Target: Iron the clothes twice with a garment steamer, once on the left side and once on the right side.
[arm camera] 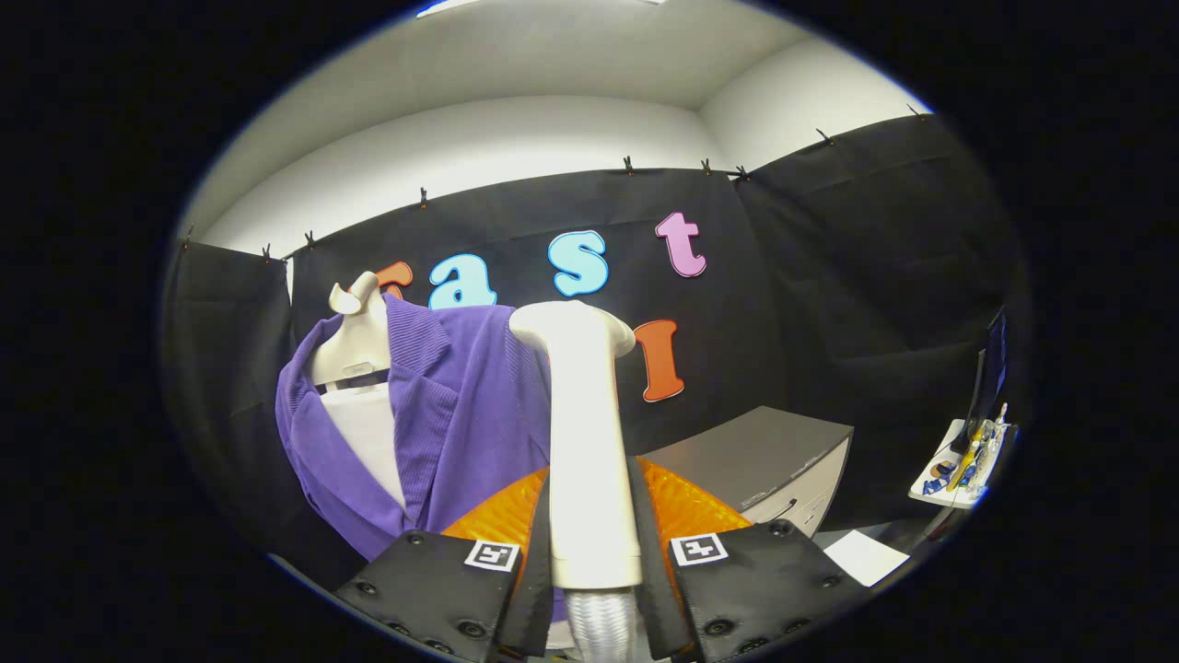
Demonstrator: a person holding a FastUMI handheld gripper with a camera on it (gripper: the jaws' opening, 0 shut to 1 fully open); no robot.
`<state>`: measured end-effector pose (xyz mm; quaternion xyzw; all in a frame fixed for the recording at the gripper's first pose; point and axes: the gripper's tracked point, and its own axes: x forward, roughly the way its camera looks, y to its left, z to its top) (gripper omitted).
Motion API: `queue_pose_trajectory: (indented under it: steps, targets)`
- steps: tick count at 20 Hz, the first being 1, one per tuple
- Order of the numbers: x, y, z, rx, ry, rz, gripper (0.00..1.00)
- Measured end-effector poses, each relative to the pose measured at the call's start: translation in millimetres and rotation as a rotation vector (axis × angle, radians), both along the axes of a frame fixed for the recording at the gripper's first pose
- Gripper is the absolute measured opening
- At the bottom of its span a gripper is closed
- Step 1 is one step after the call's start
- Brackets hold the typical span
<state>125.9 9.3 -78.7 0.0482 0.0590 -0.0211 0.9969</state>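
Hand-held gripper (589, 552) clamps steamer (580, 433); purple cardigan (461, 414) beyond, cabinet (764, 460) beside

I am working in a recording booth, not a home: black cloth (829, 276) clipped along white walls (461, 166), a grey drawer cabinet (774, 460), and a cluttered side desk (958, 470) with a monitor (990, 378).
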Motion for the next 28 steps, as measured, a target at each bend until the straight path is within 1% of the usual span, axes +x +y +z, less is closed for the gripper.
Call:
queue_pose_trajectory:
  steps: [5,8,11,16,20,23,28]
  targets:
    - [-29.0,58.3,-1.8,-0.040,-0.024,0.017,0.46]
    - [-28.8,92.9,-15.0,-0.039,-0.003,0.043,0.46]
    - [-23.5,115.8,-34.0,-0.058,0.018,0.051,0.46]
    - [-5.6,126.2,-69.9,-0.102,0.054,0.020,0.46]
    - [-8.3,126.0,-87.2,-0.130,0.051,-0.001,0.46]
    - [-13.3,123.7,-104.3,-0.124,0.066,-0.012,0.46]
    - [-18.7,115.4,-151.8,-0.108,0.138,-0.017,0.47]
